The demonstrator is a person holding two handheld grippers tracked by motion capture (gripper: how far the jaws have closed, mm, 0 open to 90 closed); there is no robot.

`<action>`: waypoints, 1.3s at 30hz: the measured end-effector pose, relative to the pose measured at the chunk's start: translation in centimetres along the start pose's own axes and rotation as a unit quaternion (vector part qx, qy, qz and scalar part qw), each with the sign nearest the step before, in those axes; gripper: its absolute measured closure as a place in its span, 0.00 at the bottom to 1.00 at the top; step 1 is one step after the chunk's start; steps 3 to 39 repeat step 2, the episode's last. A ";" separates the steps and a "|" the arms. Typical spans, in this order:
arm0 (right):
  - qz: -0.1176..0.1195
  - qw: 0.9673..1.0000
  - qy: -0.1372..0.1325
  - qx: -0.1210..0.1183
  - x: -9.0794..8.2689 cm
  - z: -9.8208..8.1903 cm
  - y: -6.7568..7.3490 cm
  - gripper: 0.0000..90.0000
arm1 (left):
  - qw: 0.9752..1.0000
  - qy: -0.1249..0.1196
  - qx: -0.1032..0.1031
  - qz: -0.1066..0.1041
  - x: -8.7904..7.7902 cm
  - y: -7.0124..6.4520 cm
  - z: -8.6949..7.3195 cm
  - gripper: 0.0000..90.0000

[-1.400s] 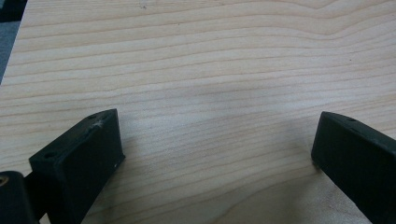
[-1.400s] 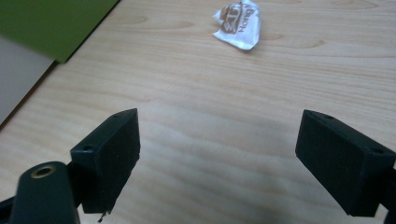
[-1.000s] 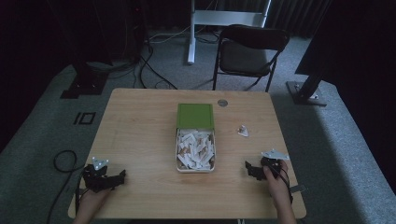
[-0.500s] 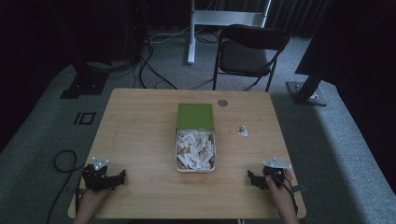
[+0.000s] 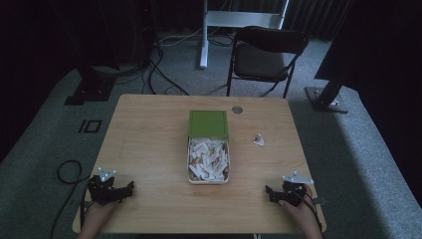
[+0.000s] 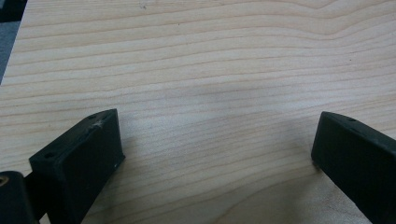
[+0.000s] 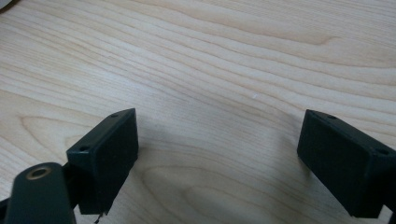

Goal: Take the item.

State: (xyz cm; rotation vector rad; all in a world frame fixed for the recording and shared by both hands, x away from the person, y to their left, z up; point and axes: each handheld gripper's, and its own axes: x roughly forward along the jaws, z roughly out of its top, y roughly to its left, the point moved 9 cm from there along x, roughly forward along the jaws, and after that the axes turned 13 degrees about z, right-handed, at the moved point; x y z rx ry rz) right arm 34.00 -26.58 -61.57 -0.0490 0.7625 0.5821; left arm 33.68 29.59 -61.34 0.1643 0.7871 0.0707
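Note:
A metal tin [image 5: 208, 160] full of small white wrapped pieces stands at the table's middle, its green lid [image 5: 208, 123] lying just behind it. My left gripper [image 5: 128, 188] rests at the table's front left corner. Its jaws stand wide apart over bare wood [image 6: 210, 116], so it is open. At the front right corner my right gripper [image 5: 269, 192] lies low on the table. It is open too, with nothing between its fingers [image 7: 105, 158].
One small white wrapped piece [image 5: 258, 140] lies alone right of the tin. A round coin-like disc [image 5: 237, 109] sits near the far edge. A dark folding chair [image 5: 266, 55] stands beyond the table, with cables and stands on the floor.
My right gripper has drawn back toward the table's front edge. The left gripper has stayed where it was.

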 end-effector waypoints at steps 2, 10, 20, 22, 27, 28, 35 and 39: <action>0.000 1.000 0.000 0.000 0.0 0.0 0.0 0.14 | 1.000 0.000 0.000 0.000 0.0 0.0 0.0 0.03; 0.000 1.000 0.000 0.000 0.0 0.0 0.0 0.14 | 1.000 0.000 0.000 0.000 0.0 0.0 0.0 0.03; 0.000 1.000 0.000 0.000 0.0 0.0 0.0 0.14 | 1.000 0.000 0.000 0.000 0.0 0.0 0.0 0.03; 0.000 1.000 0.000 0.000 0.0 0.0 0.0 0.14 | 1.000 0.000 0.000 0.000 0.0 0.0 0.0 0.03; 0.000 1.000 0.000 0.000 0.0 0.0 0.0 0.14 | 1.000 0.000 0.000 0.000 0.0 0.0 0.0 0.03; 0.000 1.000 0.000 0.000 0.0 0.0 0.0 0.14 | 1.000 0.000 0.000 0.000 0.0 0.0 0.0 0.03; 0.000 1.000 0.000 0.000 0.0 0.0 0.0 0.14 | 1.000 0.000 0.000 0.000 0.0 0.0 0.0 0.03; 0.000 1.000 0.000 0.000 0.0 0.0 0.0 0.14 | 1.000 0.000 0.000 0.000 0.0 0.0 0.0 0.03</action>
